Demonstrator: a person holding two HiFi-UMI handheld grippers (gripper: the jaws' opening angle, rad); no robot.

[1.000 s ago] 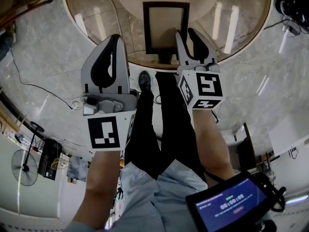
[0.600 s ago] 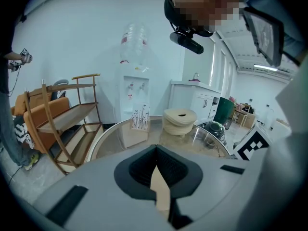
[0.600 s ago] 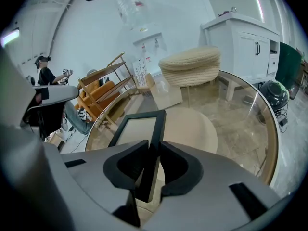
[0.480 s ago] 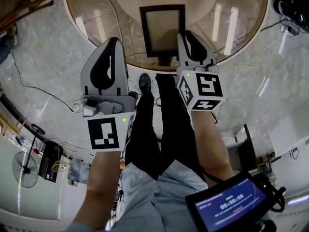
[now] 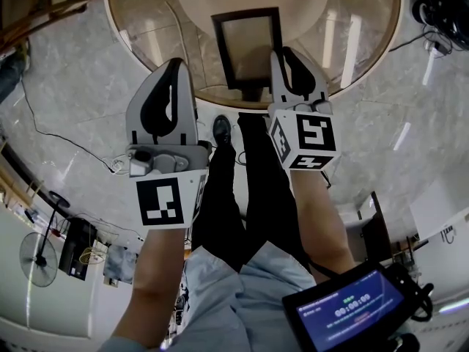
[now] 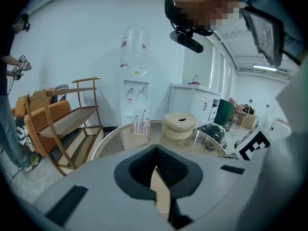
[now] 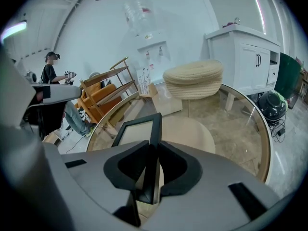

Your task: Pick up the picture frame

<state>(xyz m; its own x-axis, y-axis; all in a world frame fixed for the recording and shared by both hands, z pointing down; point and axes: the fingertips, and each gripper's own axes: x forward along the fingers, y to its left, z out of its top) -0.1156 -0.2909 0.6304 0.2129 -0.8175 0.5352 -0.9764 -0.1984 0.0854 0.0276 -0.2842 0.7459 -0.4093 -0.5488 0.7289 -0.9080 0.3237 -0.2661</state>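
On the glass table (image 5: 146, 35), right gripper (image 7: 155, 147) just closed on rectangular picture frame (image 5: 249, 44).

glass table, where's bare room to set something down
Bare glass right of the black rectangular picture frame, to the round table's wooden rim, and left of it. Crowded: the near edge, where the right gripper has just closed on the frame beside the left gripper.

Office workroom with lounge furniture
Water dispenser (image 6: 134, 95) at twelve o'clock, white cabinet (image 7: 245, 52), wooden rack (image 6: 72, 124), glass table (image 5: 352, 42), cables (image 5: 440, 6) on marble floor (image 5: 73, 72).
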